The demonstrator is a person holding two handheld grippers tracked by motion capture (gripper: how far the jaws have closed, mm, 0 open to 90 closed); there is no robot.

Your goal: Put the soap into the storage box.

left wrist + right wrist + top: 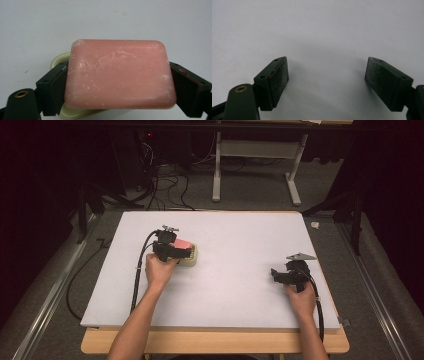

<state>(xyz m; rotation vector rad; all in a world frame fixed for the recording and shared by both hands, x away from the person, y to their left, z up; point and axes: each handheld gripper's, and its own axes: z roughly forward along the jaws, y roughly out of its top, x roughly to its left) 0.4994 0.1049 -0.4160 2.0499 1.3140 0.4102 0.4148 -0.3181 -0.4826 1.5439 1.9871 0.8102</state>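
Clamped between the left tongs [120, 82], a pink soap bar [120, 75] is held over its cream dish [58, 61]; right tongs [325, 82] are spread wide over bare bench [240, 270], well apart.

The pink soap bar [120, 75] covers nearly all of the cream soap dish [58, 61] in the left gripper view — just a curved corner peeks out at the left and a sliver below, so whether bar and dish touch can't be told. The bottom edge cuts off both jaws' bases there. From the high view, the left gripper [176, 251] hides most of the bar, and the small white scrap [315, 225] beyond the tabletop's [240, 285] far right corner is too tiny to identify.
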